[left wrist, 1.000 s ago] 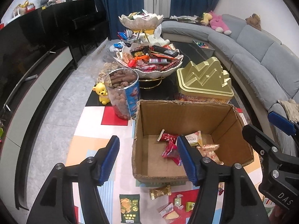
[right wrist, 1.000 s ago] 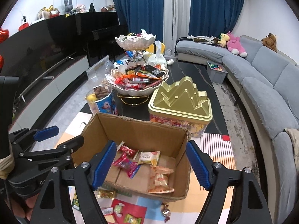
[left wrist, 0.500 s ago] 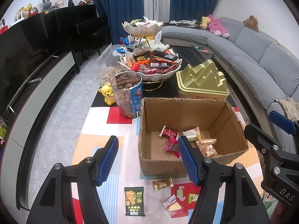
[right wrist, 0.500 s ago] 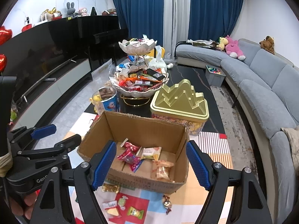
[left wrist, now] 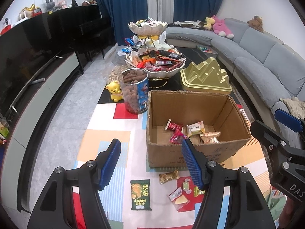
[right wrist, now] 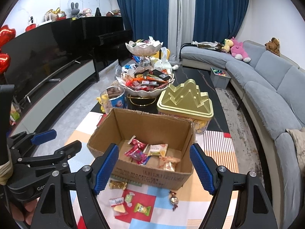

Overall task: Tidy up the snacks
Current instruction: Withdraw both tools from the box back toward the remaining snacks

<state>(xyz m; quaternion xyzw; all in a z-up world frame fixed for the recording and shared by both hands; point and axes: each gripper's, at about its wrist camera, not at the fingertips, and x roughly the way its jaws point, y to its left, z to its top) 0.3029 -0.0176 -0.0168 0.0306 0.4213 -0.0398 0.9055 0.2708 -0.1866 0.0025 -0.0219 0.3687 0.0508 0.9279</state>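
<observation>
An open cardboard box (left wrist: 213, 153) (right wrist: 150, 177) stands on the patterned table and holds several wrapped snacks (left wrist: 194, 130) (right wrist: 152, 152). Loose snacks lie in front of it: a green packet (left wrist: 140, 194), a gold packet (left wrist: 169, 176) (right wrist: 117, 184), small candies (left wrist: 185, 186) (right wrist: 142, 208) and a dark twist-wrapped sweet (right wrist: 173, 200). My left gripper (left wrist: 152, 165) is open and empty, above the table left of the box front. My right gripper (right wrist: 154, 167) is open and empty, in front of the box.
Behind the box stand a jar of brown snacks (left wrist: 135, 92), a yellow bear figure (left wrist: 115, 91), a gold tin (left wrist: 206, 77) (right wrist: 185, 100) and a tiered bowl stand full of snacks (left wrist: 155, 63) (right wrist: 145, 82). A grey sofa (right wrist: 266, 87) runs along the right.
Both grippers have pulled back and risen from the box; the box looks smaller and the loose snacks in front of it have come into view. Both stay open.
</observation>
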